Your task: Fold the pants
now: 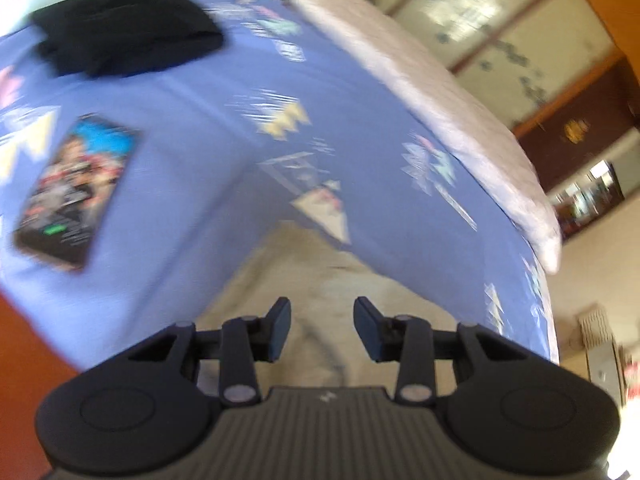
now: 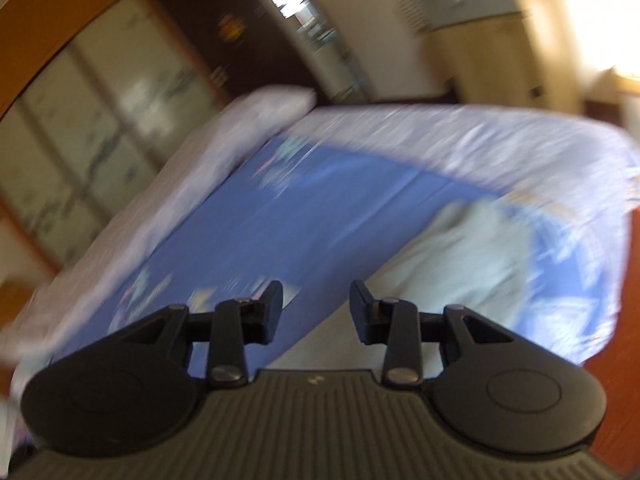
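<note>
Bed [image 1: 192,184] filled most of both views, covered by a blue sheet [image 1: 360,128] printed with pale geometric shapes; a white quilt [image 1: 440,100] ran along its far edge. Both frames were motion-blurred.

Pants [image 1: 320,280], beige-cream, lay on the blue sheet directly ahead of the left tongs [image 1: 322,330]; in the left wrist view the fabric tapered away from the camera. In the right wrist view the same pale cloth [image 2: 460,256] lay bunched on the sheet, ahead and to the right of the right tongs [image 2: 316,310].

Black garment [image 1: 128,28], crumpled, sat at the far left of the sheet, well apart from the pants. A phone [image 1: 76,192] with a lit, colourful screen lay flat on the sheet at left, between the black garment and the near edge of the bed.

Left tongs: jaws spread apart, gap clear, nothing held; hovering over the near end of the pants, contact not discernible.

Right tongs: jaws likewise spread, nothing between them; held over the sheet beside the pants, view tilted.

No containers visible.
</note>
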A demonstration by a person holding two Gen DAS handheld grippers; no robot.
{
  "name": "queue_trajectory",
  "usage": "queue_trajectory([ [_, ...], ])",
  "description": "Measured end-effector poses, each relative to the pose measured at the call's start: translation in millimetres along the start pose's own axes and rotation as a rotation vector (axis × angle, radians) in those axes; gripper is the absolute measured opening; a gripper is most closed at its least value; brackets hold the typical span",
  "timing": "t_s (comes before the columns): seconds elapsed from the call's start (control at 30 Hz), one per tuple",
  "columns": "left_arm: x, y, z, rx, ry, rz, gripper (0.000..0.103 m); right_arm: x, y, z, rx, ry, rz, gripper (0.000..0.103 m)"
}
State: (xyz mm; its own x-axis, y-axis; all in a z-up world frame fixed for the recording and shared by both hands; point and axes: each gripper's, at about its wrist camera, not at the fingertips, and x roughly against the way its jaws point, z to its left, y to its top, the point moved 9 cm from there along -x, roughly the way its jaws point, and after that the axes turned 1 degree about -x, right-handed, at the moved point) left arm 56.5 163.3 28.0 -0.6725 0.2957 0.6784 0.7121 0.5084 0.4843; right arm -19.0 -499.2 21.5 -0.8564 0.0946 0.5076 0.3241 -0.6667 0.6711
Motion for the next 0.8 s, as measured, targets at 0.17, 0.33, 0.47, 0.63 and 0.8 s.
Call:
queue_trajectory([
  [0.17, -56.2, -21.2, -40.4, -0.155, 0.027, 0.047, 0.035, -32.7, -77.2, 83.5, 0.197, 0.142, 0.263, 0.04],
  [0.33, -94.3, -55.3, -13.2, -0.256, 0.247, 0.116, 0.022, -50.4, -144.0, 110.1, 0.251, 0.218, 0.496, 0.042],
  [0.47, -93.9, -60.9, -12.3, -0.352, 0.26, 0.064, 0.019, -59.3, -159.1, 96.0, 0.204, 0.214, 0.552, 0.042],
  [0.63, -91.6, -57.3, -10.4, -0.3, 0.246, 0.082, 0.02, -60.7, -152.8, 95.7, 0.205, 0.217, 0.582, 0.042],
  [0.8, -78.0, -53.6, -16.2, -0.276, 0.223, 0.06, 0.029, -44.7, -149.9, 85.7, 0.259, 0.216, 0.589, 0.042],
])
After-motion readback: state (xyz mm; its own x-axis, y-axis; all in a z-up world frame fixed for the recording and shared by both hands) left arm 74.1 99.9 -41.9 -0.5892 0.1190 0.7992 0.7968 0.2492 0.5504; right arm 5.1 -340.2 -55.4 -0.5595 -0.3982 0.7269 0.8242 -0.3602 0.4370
